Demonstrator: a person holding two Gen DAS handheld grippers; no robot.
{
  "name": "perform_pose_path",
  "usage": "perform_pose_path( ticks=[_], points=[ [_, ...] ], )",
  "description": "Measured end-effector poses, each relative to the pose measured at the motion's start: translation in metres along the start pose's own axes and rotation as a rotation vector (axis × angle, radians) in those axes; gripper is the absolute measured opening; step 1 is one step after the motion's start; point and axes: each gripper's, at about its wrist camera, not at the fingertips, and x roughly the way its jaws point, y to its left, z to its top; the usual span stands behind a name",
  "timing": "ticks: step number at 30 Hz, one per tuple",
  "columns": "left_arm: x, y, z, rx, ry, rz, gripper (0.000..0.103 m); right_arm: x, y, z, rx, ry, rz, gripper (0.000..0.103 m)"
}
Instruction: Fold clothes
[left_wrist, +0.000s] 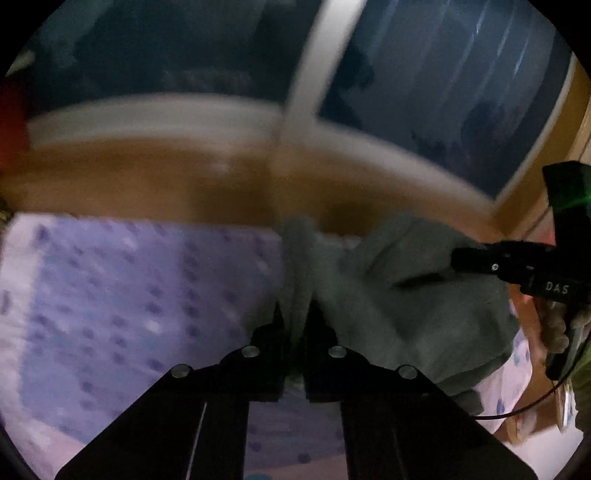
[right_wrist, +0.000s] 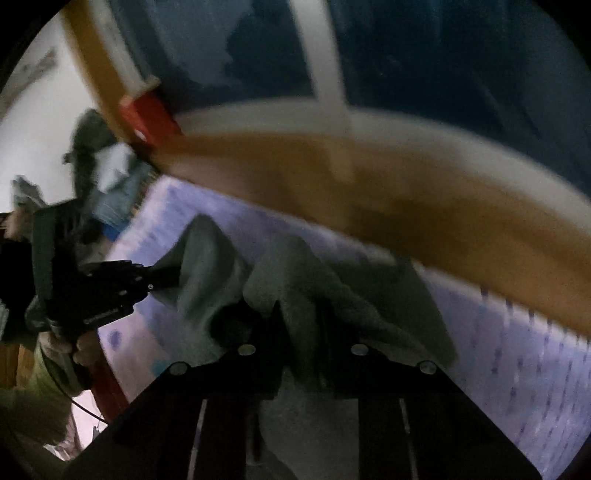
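Note:
A grey-green garment (left_wrist: 399, 295) hangs bunched over a lilac bedsheet (left_wrist: 122, 295) with purple dots. My left gripper (left_wrist: 297, 314) is shut on a pinched fold of it, the cloth rising between the black fingers. In the right wrist view the same garment (right_wrist: 295, 280) drapes across my right gripper (right_wrist: 301, 314), which is shut on a thick fold. Each gripper shows in the other's view: the right one (left_wrist: 458, 258) at the garment's right end, the left one (right_wrist: 162, 275) at its left end. Both views are blurred.
A brown wooden bed frame (left_wrist: 147, 177) with a pale rail runs behind the sheet. Beyond it is a dark window with a white bar (left_wrist: 314, 74). A pile of clothes (right_wrist: 110, 177) and a red object (right_wrist: 147, 114) sit at the bed's far corner. A hand (right_wrist: 74, 347) holds the left gripper.

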Motion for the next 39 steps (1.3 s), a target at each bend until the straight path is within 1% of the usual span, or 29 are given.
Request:
perform_pose_path(
  ticks=[2,4,7,8,9,12,13,15,18,19,21,24,25,27,29,30,31,33,36,39],
  points=[
    [-0.030,0.008,0.009,-0.007,-0.055,0.025,0.006,-0.007,0.017,0.021,-0.037,-0.037,0.032,0.016],
    [-0.059,0.012,0.013,-0.002,-0.108,0.080,0.006,-0.015,0.037,0.045,-0.076,-0.078,0.072,0.016],
    [-0.110,0.017,0.014,-0.022,-0.202,0.146,0.006,-0.041,0.070,0.079,-0.144,-0.169,0.138,0.016],
    [-0.127,0.018,0.014,-0.029,-0.235,0.163,0.006,-0.054,0.079,0.088,-0.175,-0.208,0.149,0.015],
    [-0.143,0.017,0.014,-0.031,-0.265,0.174,0.006,-0.069,0.089,0.096,-0.209,-0.250,0.159,0.009],
    [-0.186,0.008,0.007,-0.024,-0.328,0.205,0.006,-0.106,0.094,0.103,-0.255,-0.340,0.149,0.006],
    [-0.194,0.002,0.003,-0.016,-0.334,0.207,0.006,-0.118,0.095,0.104,-0.268,-0.368,0.144,0.005],
    [-0.197,-0.009,-0.008,-0.004,-0.315,0.193,0.006,-0.132,0.072,0.094,-0.241,-0.380,0.119,0.005],
    [-0.173,-0.034,-0.034,0.007,-0.223,0.129,0.006,-0.151,0.031,0.073,-0.184,-0.385,0.077,0.005],
    [-0.156,-0.044,-0.044,0.012,-0.178,0.106,0.006,-0.151,0.016,0.064,-0.168,-0.361,0.051,0.005],
    [-0.120,-0.064,-0.064,0.009,-0.085,0.040,0.006,-0.132,-0.017,0.034,-0.131,-0.247,-0.003,0.005],
    [-0.070,-0.095,-0.090,-0.006,0.044,-0.050,0.006,-0.097,-0.047,-0.007,-0.092,-0.098,-0.038,0.006],
    [-0.056,-0.107,-0.099,-0.011,0.085,-0.061,0.006,-0.079,-0.055,-0.024,-0.085,-0.034,-0.042,0.006],
    [-0.035,-0.128,-0.114,-0.022,0.153,-0.054,0.007,-0.048,-0.060,-0.055,-0.081,0.068,-0.056,0.006],
    [-0.028,-0.138,-0.125,-0.044,0.184,-0.042,0.008,-0.027,-0.062,-0.075,-0.074,0.125,-0.037,0.009],
    [-0.028,-0.140,-0.129,-0.057,0.191,-0.034,0.012,-0.018,-0.063,-0.084,-0.070,0.150,-0.025,0.014],
    [-0.028,-0.143,-0.134,-0.070,0.199,-0.027,0.017,-0.010,-0.062,-0.090,-0.062,0.166,0.000,0.018],
    [-0.039,-0.144,-0.143,-0.095,0.187,-0.022,0.023,-0.001,-0.054,-0.093,-0.053,0.171,0.037,0.035],
    [-0.058,-0.136,-0.154,-0.111,0.172,-0.019,0.025,0.004,-0.036,-0.089,-0.066,0.151,0.067,0.038],
    [-0.082,-0.120,-0.163,-0.106,0.153,-0.004,0.025,0.006,0.005,-0.072,-0.127,0.118,0.074,0.040]
  ],
)
